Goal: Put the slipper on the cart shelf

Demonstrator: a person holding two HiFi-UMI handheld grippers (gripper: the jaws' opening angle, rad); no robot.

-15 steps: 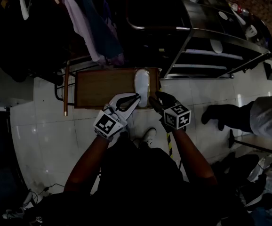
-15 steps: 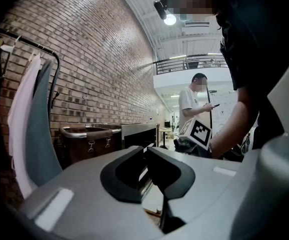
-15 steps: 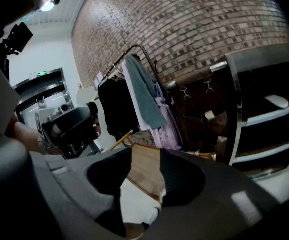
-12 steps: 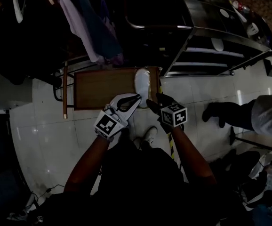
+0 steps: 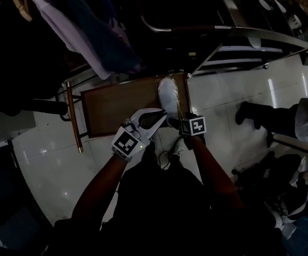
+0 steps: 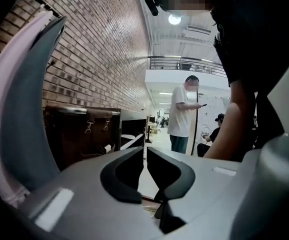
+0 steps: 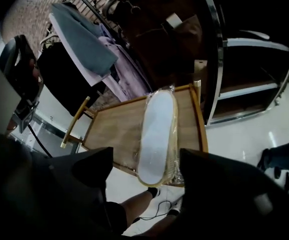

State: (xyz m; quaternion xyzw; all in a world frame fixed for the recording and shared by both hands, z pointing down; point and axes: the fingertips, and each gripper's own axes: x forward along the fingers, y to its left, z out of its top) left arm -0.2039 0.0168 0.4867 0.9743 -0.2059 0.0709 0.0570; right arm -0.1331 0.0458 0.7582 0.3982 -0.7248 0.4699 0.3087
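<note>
White tile floor [image 5: 42, 148], wooden cart shelf [image 5: 116, 108]. Right gripper [image 5: 176, 122] fingers [image 7: 92, 169] wide apart, empty, just above slipper [image 7: 157, 134] near end. Slipper clear-wrapped, flat on shelf's 3 o'clock end. Left gripper [image 6: 145, 159] fingers [image 6: 122, 176] closed to slit, empty, at right gripper's 9 o'clock.

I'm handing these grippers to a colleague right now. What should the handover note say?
Left gripper: jaws together, nothing in them.
Right gripper: jaws apart, empty, pointing down at the slipper.
Slipper: in clear wrap, lying lengthwise along the right side of the wooden shelf. Its near end juts slightly over the front edge.
Done: the slipper is on the shelf, free of both grippers.
Left: probably only drawing the grippers back, and perhaps nudging the slipper further in.
</note>
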